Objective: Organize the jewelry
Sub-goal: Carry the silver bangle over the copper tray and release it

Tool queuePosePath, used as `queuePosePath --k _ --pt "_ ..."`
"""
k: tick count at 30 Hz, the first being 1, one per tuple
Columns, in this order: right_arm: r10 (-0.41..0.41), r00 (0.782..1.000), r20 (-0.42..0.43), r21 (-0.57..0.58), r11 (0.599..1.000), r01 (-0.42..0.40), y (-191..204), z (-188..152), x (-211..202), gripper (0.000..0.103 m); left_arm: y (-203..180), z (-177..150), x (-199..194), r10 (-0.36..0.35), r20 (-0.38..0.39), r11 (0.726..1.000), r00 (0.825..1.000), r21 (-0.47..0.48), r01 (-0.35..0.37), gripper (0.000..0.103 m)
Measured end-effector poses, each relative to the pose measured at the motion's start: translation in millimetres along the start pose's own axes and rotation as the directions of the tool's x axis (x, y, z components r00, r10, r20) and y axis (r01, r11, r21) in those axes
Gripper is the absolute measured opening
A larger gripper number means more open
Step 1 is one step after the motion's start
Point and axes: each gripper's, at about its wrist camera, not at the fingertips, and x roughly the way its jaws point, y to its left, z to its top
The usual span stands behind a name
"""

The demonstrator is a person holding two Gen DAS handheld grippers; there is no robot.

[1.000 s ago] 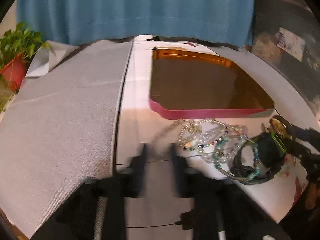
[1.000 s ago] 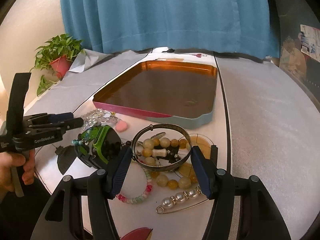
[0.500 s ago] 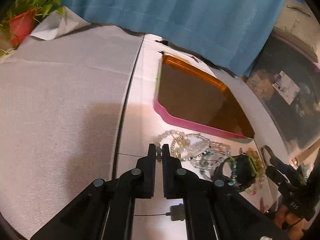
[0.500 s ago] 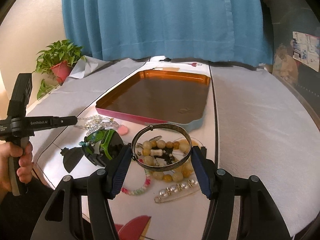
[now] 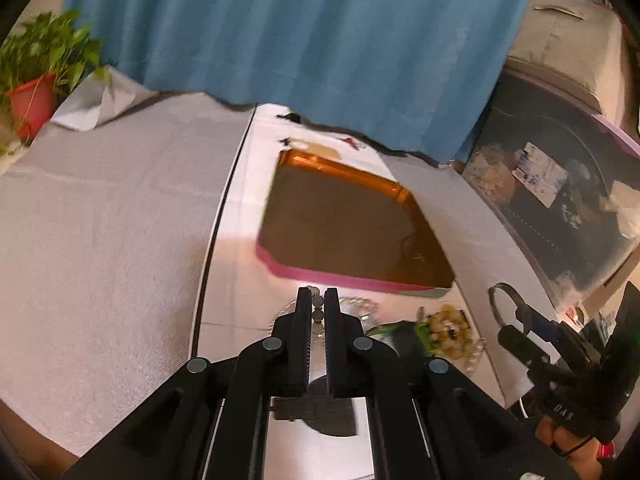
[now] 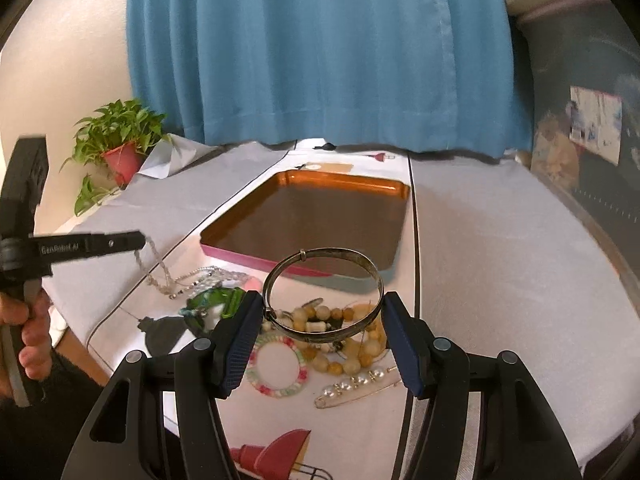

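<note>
Currently: left gripper (image 5: 318, 300) pinched together on a clear beaded strand (image 6: 160, 276) trailing to the desk (image 6: 500, 264). Right gripper (image 6: 323, 312) clamped across a round metal bangle (image 6: 324, 294), raised before the rectangular orange tray (image 6: 320, 176).

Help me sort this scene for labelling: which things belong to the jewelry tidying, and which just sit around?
Job:
- tray
- bangle in right gripper
- bead string in left gripper
- yellow beads
- pearl pin

Lying about:
- plant
- curtain

Glossy tray (image 6: 362, 190); dull metal bangle (image 6: 324, 296).
</note>
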Motion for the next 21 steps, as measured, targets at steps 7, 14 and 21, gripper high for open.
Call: queuePosePath --k 7,14,21 --pt "0.006 1.0 0.024 -0.036 0.999 -0.005 17 12 -39 0.062 -41 16 -44 0.039 0.065 0.993 0.997 0.108 -0.046 0.004" --pt "0.013 0.997 0.077 -0.004 1.0 -0.012 25 28 -82 0.062 -76 31 -92 0.003 0.119 0.985 0.993 0.173 -0.023 0.004" --pt "0.003 0.992 0.128 0.001 1.0 -0.004 29 50 -113 0.061 -107 43 -131 -0.106 0.18 0.972 0.978 0.228 0.063 0.004"
